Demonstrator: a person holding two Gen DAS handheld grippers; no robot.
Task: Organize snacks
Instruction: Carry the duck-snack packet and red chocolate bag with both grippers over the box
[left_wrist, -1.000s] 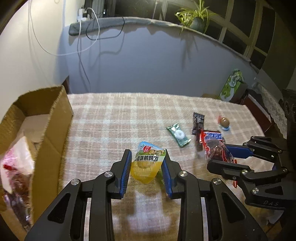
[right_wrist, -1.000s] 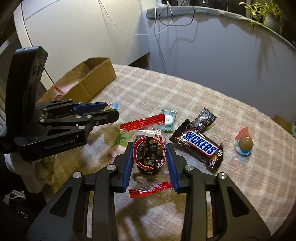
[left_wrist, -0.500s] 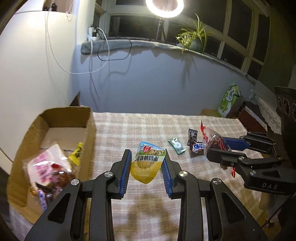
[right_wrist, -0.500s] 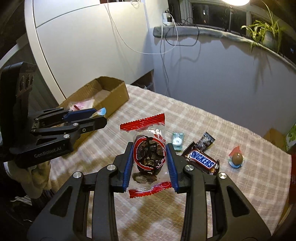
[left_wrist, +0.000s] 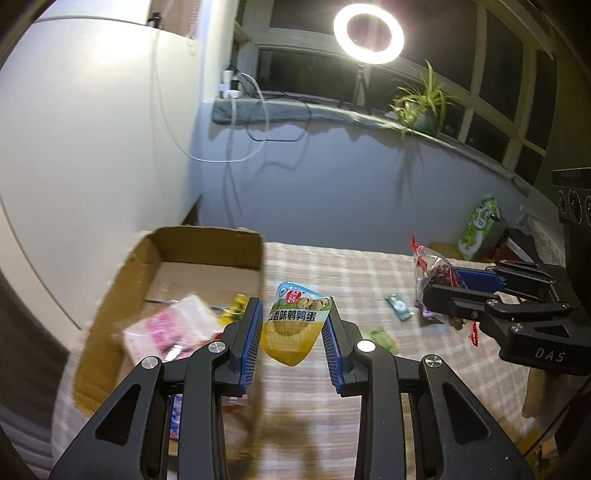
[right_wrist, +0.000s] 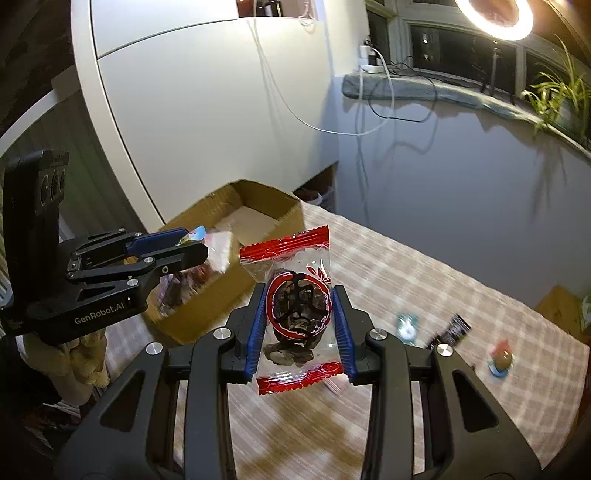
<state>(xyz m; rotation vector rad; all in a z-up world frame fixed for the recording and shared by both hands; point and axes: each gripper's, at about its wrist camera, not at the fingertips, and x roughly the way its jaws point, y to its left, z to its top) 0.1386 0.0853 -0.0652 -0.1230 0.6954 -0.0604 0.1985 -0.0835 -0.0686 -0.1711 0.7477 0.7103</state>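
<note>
While the left gripper (left_wrist: 294, 332) clamps a yellow quail-egg pouch (left_wrist: 293, 325) beside the cardboard box (left_wrist: 207, 247), the right gripper (right_wrist: 300, 325) pinches a red-sealed snack packet (right_wrist: 295, 314) above the table's (right_wrist: 461, 302) checked cloth.

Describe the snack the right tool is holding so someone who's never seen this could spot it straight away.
Find the checked tablecloth with the open cardboard box at its far corner. Above the cloth, the right tool grips a clear plastic packet with crimped red ends; unlike the loose sweets, it shows dark dried fruit behind a red circle.
</note>
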